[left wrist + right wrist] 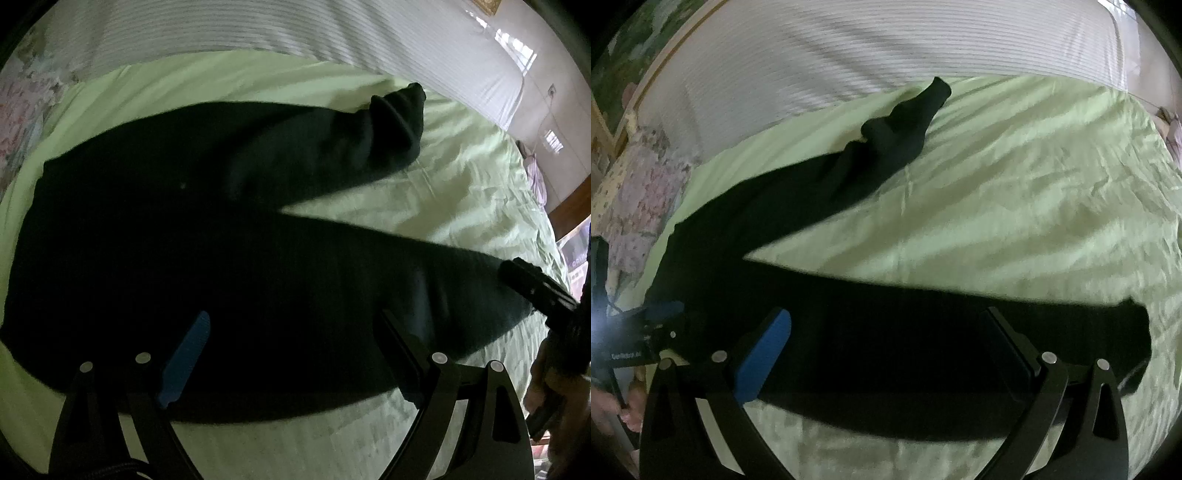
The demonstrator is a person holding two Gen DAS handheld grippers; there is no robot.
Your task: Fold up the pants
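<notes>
- Both claws, left claw (291,354) and right claw (886,350), gape wide and empty over the pants (166,240).
- Pants lie spread on the bed (443,192), legs apart.
- You're likely pre-grasp; next, pinch the near leg's edge.

black tongs (295,354), blue pad, silver screws

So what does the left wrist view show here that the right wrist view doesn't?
Only the left wrist view shows the waist end of the black pants, windows on the far wall, and the right gripper coming in beside the near leg's cuff. Only the right wrist view shows that cuff lying flat and clear, and the left gripper at the left edge. Both show the legs spread in a V on the green sheet, with both grippers open.
</notes>
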